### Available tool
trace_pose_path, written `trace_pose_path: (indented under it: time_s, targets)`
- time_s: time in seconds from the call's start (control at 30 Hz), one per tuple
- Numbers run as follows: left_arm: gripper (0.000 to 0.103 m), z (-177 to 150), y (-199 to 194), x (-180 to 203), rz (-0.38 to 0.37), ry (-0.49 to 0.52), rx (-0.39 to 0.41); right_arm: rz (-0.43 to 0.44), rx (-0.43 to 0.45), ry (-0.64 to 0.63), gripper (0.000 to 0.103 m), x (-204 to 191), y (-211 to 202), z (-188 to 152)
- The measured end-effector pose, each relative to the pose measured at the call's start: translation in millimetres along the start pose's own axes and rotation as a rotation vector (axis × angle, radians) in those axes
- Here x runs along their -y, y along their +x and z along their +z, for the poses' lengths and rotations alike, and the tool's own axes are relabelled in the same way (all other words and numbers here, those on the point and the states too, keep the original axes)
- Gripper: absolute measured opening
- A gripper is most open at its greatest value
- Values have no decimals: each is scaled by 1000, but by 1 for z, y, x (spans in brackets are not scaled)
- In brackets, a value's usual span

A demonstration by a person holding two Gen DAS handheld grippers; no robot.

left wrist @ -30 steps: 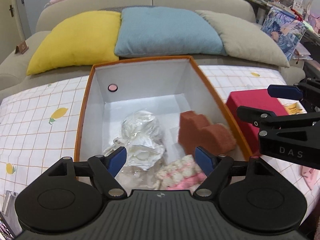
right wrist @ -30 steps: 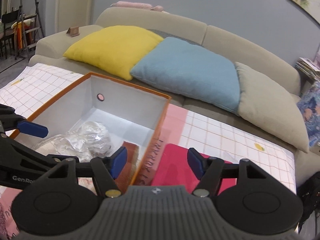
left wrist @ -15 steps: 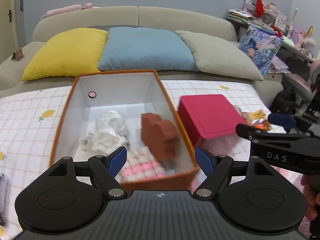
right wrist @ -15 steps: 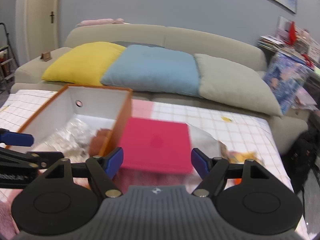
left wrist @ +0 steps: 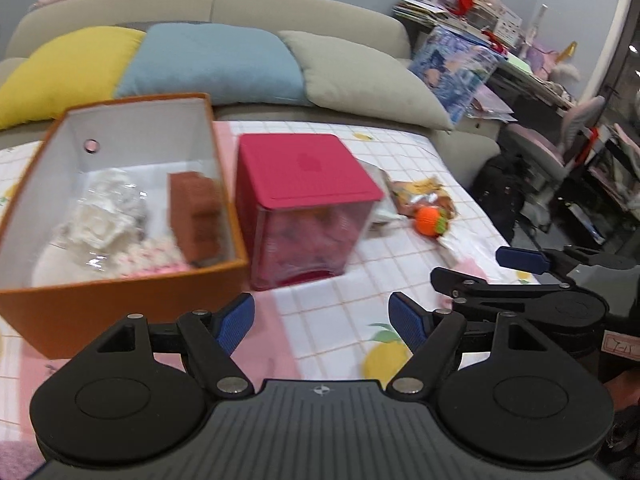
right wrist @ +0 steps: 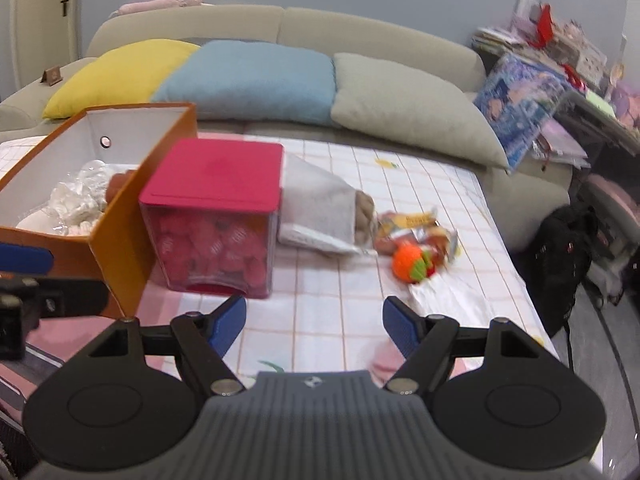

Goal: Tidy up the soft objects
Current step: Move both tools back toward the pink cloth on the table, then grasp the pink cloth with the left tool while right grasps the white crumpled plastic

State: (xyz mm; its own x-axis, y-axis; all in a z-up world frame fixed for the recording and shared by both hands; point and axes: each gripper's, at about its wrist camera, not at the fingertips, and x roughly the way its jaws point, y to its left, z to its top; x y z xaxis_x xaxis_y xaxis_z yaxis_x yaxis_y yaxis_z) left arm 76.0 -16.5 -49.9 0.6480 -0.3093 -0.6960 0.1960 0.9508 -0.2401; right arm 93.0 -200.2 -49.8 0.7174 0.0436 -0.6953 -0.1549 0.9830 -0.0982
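I had the left gripper (left wrist: 321, 317) with its jaws wide and nothing between them, above the checked cloth (left wrist: 344, 300) of the worktop. The right gripper (right wrist: 314, 320) likewise had its jaws wide and held nothing; in the left view it showed low at the right edge (left wrist: 520, 276).

No writing was legible to me: the print on the snack packet (right wrist: 416, 228) was blurred.

Just ahead of the left jaws stood the orange box (left wrist: 120, 300), open, white inside. It held a crinkled clear bag (left wrist: 106, 212), a brown spongy block (left wrist: 196, 216) against its right wall, and a pink-and-white knit piece (left wrist: 156, 254) near the front. Just beside it to the right stood the clear box with a red lid (right wrist: 216, 224), filled with pink soft pieces.

Behind that box lay a grey pouch (right wrist: 320, 208), touching it. Right of the pouch lay the snack packet, and against it the orange knit ball (right wrist: 408, 264) with a green tuft, on a crumpled clear wrapper.

Beyond the worktop I noted a sofa (right wrist: 360, 36) with yellow (right wrist: 120, 72), blue (right wrist: 256, 76) and grey (right wrist: 408, 108) cushions. The way between the right jaws and the ball was bare cloth.
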Motion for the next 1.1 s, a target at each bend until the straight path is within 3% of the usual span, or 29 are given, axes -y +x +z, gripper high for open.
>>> trace_pose_path:
  time_s: [0.3,0.6,0.87,1.0,1.1]
  targets:
    - [83,-8,19,23,-66,9,-29,15,-99,45,73,35,10,-11]
    - [82,-5,50,63,-143,92,-50,19,-154,275,73,100,24,-26]
    - [87,3,96,115,-239,169,-52,-64,-150,352,72,163,33,-34]
    - [87,5,130,137,-258,209,-86,-27,-189,460,72,182,46,-46]
    - [88,6,152,144,-263,213,-107,-35,-226,495,50,185,55,-50]
